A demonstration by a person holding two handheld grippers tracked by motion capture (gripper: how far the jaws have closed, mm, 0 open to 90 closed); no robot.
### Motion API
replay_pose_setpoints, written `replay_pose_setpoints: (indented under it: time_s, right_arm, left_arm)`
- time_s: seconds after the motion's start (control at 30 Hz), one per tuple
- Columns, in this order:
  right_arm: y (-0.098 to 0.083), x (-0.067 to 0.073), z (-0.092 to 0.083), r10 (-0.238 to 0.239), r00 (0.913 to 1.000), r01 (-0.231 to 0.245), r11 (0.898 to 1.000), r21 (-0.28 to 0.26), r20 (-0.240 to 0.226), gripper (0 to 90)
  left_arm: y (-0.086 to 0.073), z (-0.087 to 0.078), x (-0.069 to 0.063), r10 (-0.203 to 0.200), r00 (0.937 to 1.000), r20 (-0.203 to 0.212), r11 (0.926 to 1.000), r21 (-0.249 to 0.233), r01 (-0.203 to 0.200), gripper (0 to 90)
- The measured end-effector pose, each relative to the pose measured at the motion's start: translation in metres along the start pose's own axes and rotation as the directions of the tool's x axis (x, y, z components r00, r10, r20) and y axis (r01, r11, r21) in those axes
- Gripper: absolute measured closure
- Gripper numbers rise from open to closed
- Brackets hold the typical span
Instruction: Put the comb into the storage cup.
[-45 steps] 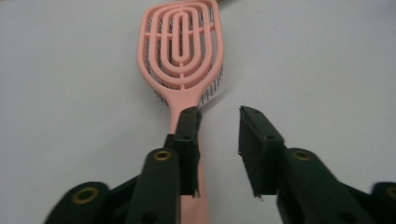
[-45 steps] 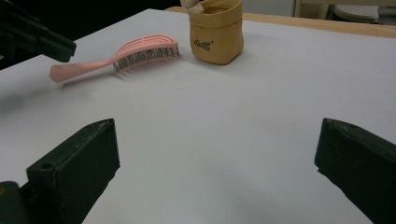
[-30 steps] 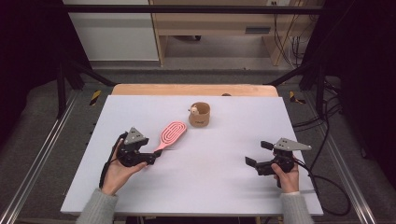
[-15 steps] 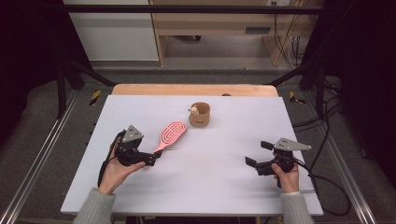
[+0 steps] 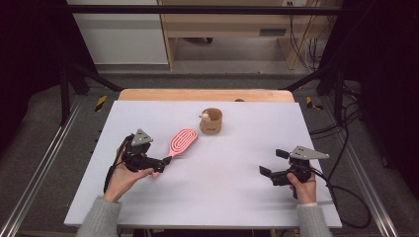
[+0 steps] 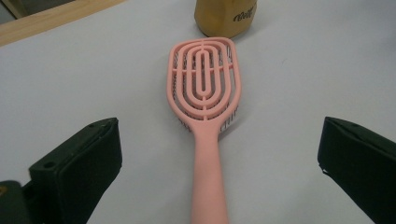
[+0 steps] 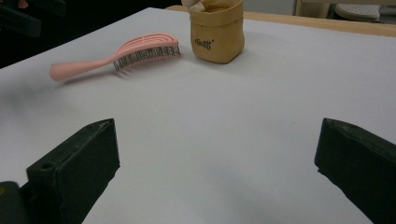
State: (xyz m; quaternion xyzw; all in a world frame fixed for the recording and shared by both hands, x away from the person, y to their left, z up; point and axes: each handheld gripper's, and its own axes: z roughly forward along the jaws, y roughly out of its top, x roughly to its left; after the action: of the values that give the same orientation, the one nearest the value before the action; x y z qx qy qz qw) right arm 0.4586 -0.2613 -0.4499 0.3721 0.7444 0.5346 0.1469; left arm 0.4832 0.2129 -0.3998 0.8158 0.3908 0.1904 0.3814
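A pink hairbrush [image 5: 182,140] lies flat on the white table [image 5: 237,197], bristles down, its head towards a small brown pouch [image 5: 211,122]. My left gripper [image 5: 162,164] sits at the handle end. In the left gripper view its jaws have just been opening. They now stand wide on either side of the brush handle [image 6: 205,186] and do not touch it. At the right of the table, my right gripper [image 5: 272,163] is open and holds nothing. From the right gripper [image 7: 217,126] the brush [image 7: 140,49] and the pouch [image 7: 217,32] lie well ahead.
The pouch [image 6: 224,16] stands just past the brush head, with a small pale figure at its rim. A wooden strip [image 5: 207,94] runs along the table's far edge. Metal rails flank the table, and cables trail off at the right.
The left gripper's jaws have spread wider around the brush handle and the hand has shifted slightly. The brush, the pouch and the right gripper have stayed in place.
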Motion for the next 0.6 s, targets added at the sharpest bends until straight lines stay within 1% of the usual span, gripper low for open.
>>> replay_pose_setpoints:
  time_s: [0.27, 0.6]
  right_arm:
    - [0.0, 0.0, 0.0, -0.001, 1.0, 0.001, 1.0, 0.0, 0.0, 0.3]
    - [0.0, 0.0, 0.0, -0.002, 1.0, 0.002, 1.0, 0.001, 0.002, 0.3]
  left_arm:
    - [0.005, 0.007, 0.003, -0.001, 1.0, 0.006, 0.9999, 0.015, 0.001, 0.0]
    - [0.006, 0.021, 0.009, -0.027, 0.9996, 0.002, 0.9983, 0.051, 0.027, 0.0]
